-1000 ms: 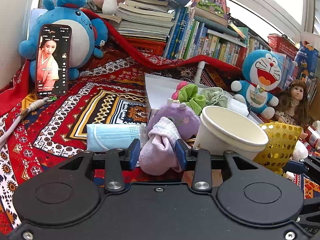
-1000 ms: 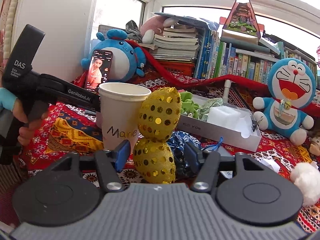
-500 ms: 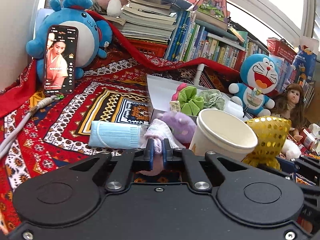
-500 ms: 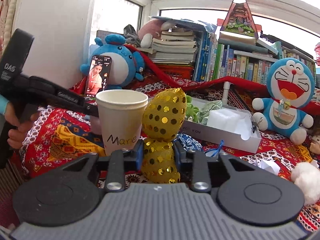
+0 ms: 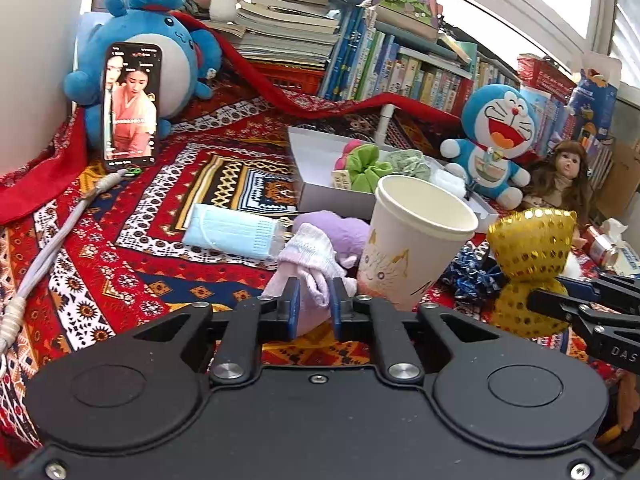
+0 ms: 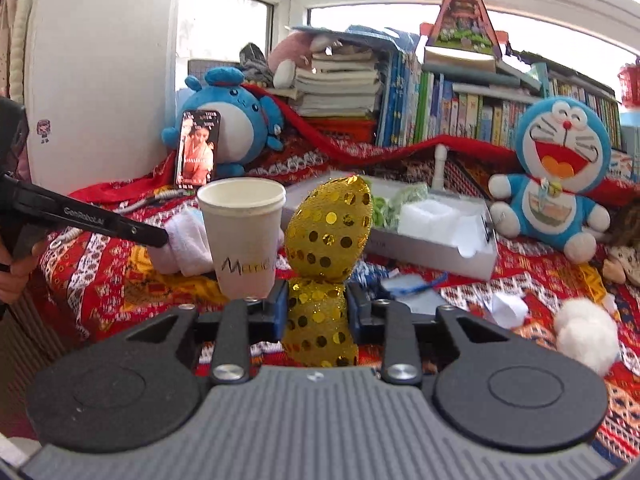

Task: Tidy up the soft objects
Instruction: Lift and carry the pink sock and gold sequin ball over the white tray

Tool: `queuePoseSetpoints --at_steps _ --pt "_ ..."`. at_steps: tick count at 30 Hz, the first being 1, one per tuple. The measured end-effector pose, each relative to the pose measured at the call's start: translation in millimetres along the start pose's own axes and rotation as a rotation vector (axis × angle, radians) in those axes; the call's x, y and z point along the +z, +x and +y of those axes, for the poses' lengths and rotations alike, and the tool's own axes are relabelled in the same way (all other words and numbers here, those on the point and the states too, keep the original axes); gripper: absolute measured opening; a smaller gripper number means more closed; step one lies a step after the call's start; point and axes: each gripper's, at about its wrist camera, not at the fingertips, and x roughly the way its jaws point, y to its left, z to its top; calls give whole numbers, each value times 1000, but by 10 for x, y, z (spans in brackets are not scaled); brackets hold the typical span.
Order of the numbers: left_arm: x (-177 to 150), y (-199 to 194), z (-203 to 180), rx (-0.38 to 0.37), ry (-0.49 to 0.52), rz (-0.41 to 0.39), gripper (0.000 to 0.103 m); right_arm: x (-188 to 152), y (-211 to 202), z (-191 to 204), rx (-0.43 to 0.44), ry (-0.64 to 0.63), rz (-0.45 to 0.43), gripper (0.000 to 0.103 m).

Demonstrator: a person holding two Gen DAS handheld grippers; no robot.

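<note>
Left gripper [image 5: 314,306] went from wide open around the pale pink sock [image 5: 306,276] to clamped on it; jaws now easing open slightly, sock still pinched between the pads and lifted a bit. Right gripper [image 6: 318,312] went from open beside the gold sequin pouch [image 6: 326,256] to pressed on its lower half. Paper cup [image 5: 416,240] tilted over. Phone [image 5: 130,106] screen showed a different picture.

A small soft pink and white sock [image 5: 308,268] is hanging bunched between blue jaws, just beside a white paper cup. A shiny gold sequin pouch [image 6: 326,256], pinched at its waist, is standing upright.
</note>
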Motion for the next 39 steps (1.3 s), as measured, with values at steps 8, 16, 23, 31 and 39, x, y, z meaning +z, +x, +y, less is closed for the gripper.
queuePoseSetpoints --at_steps 8,16,23,31,39 --pt "-8 160 -140 52 69 -47 54 -57 75 -9 -9 23 -5 50" --pt "-41 430 -134 65 72 -7 58 -69 160 -19 -15 34 -1 55" --pt "-52 440 -93 56 47 18 30 -96 200 -38 -18 44 10 59" --pt "47 253 -103 63 56 -21 29 -122 245 -19 -16 40 23 62" --pt "213 137 -102 66 33 -51 29 -99 203 -34 -6 58 16 41"
